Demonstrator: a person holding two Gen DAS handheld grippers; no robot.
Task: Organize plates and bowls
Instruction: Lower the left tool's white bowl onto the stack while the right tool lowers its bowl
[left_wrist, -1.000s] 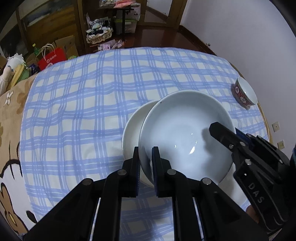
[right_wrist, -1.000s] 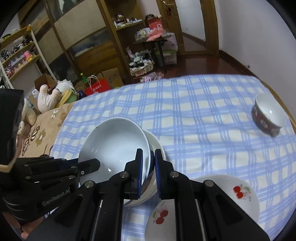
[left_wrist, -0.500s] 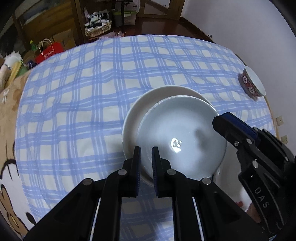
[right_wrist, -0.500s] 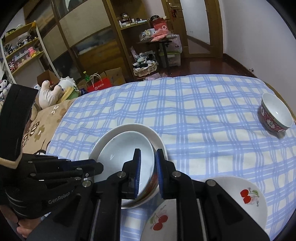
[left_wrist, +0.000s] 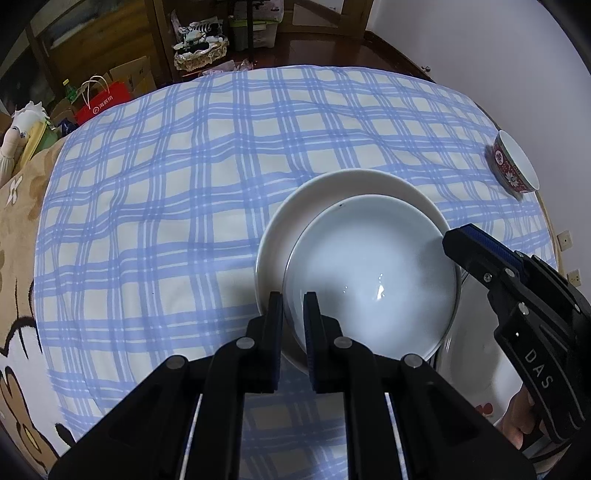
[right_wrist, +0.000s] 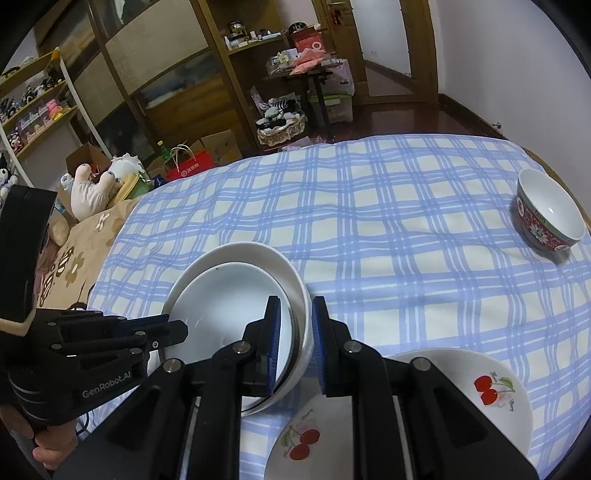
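Your left tool (left_wrist: 293, 325) pinches the near rim of a pale white bowl (left_wrist: 373, 273), its two pads closed on either side of the rim at lower centre of the left wrist frame. That bowl sits nested inside a larger white bowl (left_wrist: 332, 188), resting on the blue-checked cloth of the table (left_wrist: 184, 184).

Your right tool (right_wrist: 295, 343) stands open in the right wrist frame, its pads straddling the right-hand rims of the nested bowls (right_wrist: 236, 295) without pressing them. In the left wrist frame it shows at right, by the bowl's edge.

A red-patterned bowl (right_wrist: 550, 214) sits well apart at the right edge of the table. Two cherry-printed plates (right_wrist: 491, 391) lie overlapped at lower right, just beside your right tool.
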